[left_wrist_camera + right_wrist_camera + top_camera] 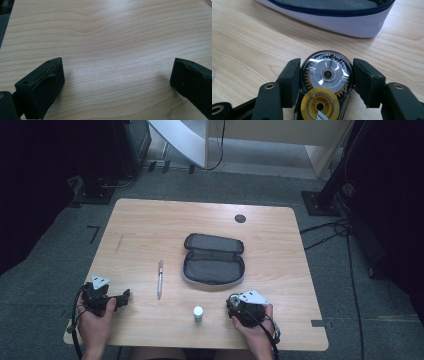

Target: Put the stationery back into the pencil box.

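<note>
Desk (150,225) first: a light wood-grain top with rounded corners. Near its middle lay an unzipped grey fabric pencil case with a blue zip (213,259), with a slim silver pen (160,278) just left of it. Over by the near left edge, the left hand-held gripper (125,296) sat released, nothing between its jaws. Right hand-held gripper (325,76) was clenched on a clear round correction tape dispenser with yellow gears (327,82), just in front of the case. Smallest was a white-capped green tube (198,314) standing between the hands.
</note>
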{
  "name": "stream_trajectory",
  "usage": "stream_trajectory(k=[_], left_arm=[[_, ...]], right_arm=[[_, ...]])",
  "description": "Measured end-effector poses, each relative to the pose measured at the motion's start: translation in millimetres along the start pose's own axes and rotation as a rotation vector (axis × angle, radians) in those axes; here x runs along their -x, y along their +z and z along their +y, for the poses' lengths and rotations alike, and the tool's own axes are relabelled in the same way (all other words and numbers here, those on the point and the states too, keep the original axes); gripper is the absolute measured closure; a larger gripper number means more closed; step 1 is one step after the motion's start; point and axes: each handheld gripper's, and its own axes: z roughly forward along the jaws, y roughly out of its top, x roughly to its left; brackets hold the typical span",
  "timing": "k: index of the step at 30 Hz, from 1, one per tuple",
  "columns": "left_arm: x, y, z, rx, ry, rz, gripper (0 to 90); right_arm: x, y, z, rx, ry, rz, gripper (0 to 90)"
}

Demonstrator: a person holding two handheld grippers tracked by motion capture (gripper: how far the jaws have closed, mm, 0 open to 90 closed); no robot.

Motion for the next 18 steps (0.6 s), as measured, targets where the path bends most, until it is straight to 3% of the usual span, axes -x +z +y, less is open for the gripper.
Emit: stream_trajectory(k=[18], left_arm=[[0.0,0.0,0.0,0.000,0.000,0.000,0.0]], right_arm=[[4.1,-24.3,30.0,0.083,0.016,0.014,41.8]])
